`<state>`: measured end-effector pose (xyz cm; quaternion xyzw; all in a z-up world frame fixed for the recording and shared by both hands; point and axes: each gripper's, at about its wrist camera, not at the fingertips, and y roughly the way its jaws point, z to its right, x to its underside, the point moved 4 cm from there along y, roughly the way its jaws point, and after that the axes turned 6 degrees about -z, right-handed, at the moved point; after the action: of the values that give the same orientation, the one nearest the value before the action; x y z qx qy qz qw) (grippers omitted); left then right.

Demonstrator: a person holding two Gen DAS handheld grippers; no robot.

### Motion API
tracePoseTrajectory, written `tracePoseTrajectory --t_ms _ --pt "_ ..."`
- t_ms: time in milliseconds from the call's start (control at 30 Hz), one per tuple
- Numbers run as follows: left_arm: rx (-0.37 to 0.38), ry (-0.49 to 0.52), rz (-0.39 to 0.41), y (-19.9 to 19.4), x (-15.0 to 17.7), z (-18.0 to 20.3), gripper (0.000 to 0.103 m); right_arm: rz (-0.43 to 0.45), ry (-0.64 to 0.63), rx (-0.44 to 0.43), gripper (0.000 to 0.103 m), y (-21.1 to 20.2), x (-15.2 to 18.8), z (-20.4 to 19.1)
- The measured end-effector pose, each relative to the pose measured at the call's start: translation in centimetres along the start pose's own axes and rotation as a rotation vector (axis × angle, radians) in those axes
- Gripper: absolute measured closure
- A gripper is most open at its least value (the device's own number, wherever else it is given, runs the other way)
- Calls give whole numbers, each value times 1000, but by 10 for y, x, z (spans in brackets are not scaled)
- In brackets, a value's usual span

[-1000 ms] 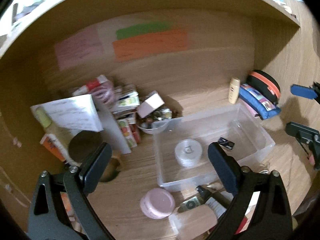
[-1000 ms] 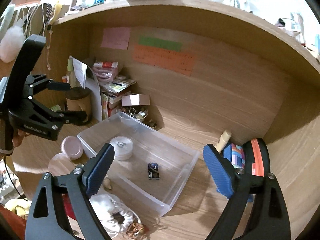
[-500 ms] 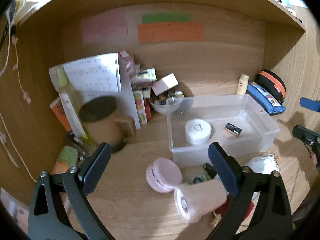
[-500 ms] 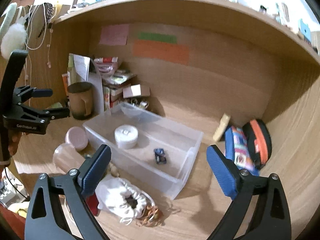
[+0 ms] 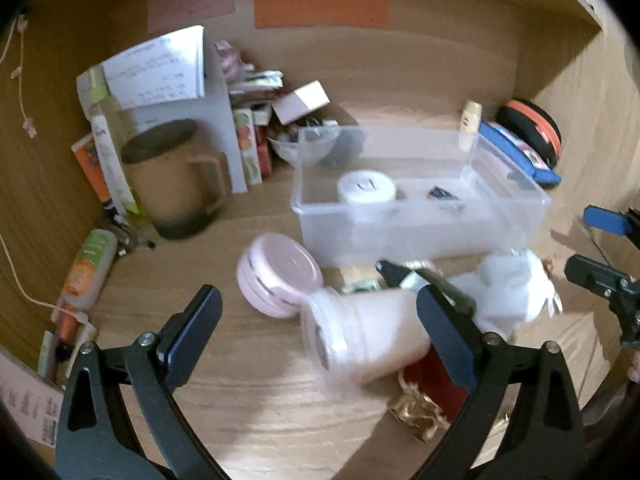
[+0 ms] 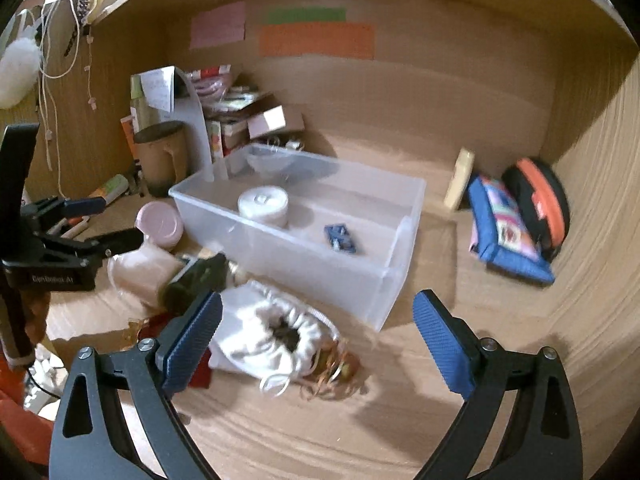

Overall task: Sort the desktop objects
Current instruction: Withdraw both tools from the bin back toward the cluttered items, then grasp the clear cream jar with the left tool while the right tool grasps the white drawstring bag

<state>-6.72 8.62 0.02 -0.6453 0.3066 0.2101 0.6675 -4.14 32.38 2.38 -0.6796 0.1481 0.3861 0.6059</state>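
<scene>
Both grippers have come down toward the near clutter in front of the clear bin (image 5: 420,216), and the loose things now loom larger in each view than a second ago. The left gripper (image 5: 320,320) is spread wide and empty, with the pale pink tumbler (image 5: 368,336) lying on its side just ahead of its right finger. The right gripper (image 6: 316,332) has just been opening; its jaws stand wide with nothing pinched, hanging over the white drawstring pouch (image 6: 276,336) near the bin's near wall.

Inside the bin already sit a white round jar (image 6: 264,204) and a small dark blue item (image 6: 340,238). Still outside it are the tumbler, the pouch, the pink round case (image 5: 280,276) to the left, and a dark bottle (image 6: 200,276); motion blur makes that last one hard to identify.

This reads as the approach to the next pick, probably tumbler for the left and pouch for the right, with most of the sorting still ahead
</scene>
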Motion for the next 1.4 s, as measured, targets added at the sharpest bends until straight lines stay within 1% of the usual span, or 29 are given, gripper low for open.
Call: tracePoseTrajectory --t_ms 267,333,533,733,900,967,1067,1200,1267,1333,1400 --pt "15 5 -60 14 15 13 4 -60 41 -70 7 14 15 3" --pt "31 -4 -76 18 17 14 4 -69 46 -84 7 17 17 3" --pt "25 -30 -116 32 22 13 4 -95 55 -118 7 27 22 1" --pt "33 -70 -130 40 24 10 4 -120 45 -148 7 39 21 -5" --pt "-11 -59 -101 37 21 13 4 -157 29 -155 8 54 19 -13" --pt "-22 -57 -92 37 19 13 4 -150 30 -158 9 57 17 -14" --pt "-19 -71 -92 39 17 11 4 -142 25 -140 9 58 14 -14" --pt "-6 -80 -93 40 16 10 6 -103 25 -127 9 47 7 -8" --pt "2 -77 -94 41 15 12 9 -76 22 -126 9 38 5 -6" --pt "17 -72 -98 43 15 14 17 -49 6 -120 9 30 3 -7" --pt "26 -63 -102 44 14 16 22 -36 -14 -125 9 24 3 -11"
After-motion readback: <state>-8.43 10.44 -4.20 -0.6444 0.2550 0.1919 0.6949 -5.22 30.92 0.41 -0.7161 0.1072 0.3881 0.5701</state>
